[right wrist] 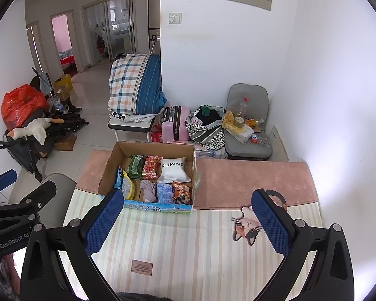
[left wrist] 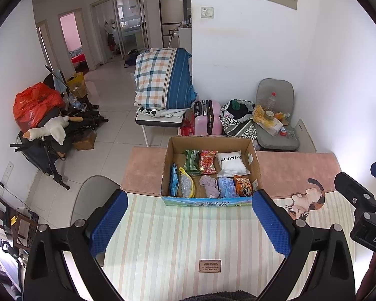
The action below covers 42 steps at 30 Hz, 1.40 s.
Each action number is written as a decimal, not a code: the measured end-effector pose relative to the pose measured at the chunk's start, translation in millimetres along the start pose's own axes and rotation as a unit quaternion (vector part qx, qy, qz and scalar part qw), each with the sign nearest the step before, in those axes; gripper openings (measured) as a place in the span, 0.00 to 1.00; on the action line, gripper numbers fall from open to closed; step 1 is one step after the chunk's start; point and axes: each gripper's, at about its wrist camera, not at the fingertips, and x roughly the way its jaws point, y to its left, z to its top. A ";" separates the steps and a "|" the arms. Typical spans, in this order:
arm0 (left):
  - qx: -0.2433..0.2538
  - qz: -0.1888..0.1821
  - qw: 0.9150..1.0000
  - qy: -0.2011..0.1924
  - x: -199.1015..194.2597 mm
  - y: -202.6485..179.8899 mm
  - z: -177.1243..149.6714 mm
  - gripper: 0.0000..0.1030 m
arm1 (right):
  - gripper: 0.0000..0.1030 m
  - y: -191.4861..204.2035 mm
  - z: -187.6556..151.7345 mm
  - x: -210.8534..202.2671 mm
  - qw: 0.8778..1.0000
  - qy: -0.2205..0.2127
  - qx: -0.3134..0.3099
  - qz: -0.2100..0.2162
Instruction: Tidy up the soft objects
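Ahead, cardboard box (left wrist: 257, 173) sits on striped mat (left wrist: 163, 230), beside cat picture (right wrist: 247, 225).

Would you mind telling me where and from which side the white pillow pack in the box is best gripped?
Probably from above, since the cardboard box walls block side approaches. The white pack lies flat in the far right corner; its puffed middle looks too wide, so pinch the near edge, where it thins. The open right gripper seems closer to that corner.
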 end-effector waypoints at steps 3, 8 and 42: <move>0.000 -0.001 1.000 0.000 0.1 -0.3 -0.3 0.99 | 1.00 -0.1 0.7 0.7 1.000 0.000 -0.001 0.000; 0.001 -0.001 1.000 -0.001 0.1 0.6 -0.4 0.99 | 1.00 -1.0 1.3 1.6 1.000 0.000 -0.001 0.001; 0.001 0.001 1.000 -0.003 -2.3 8.4 -0.1 0.99 | 1.00 -1.7 2.5 2.6 1.000 -0.002 -0.004 0.000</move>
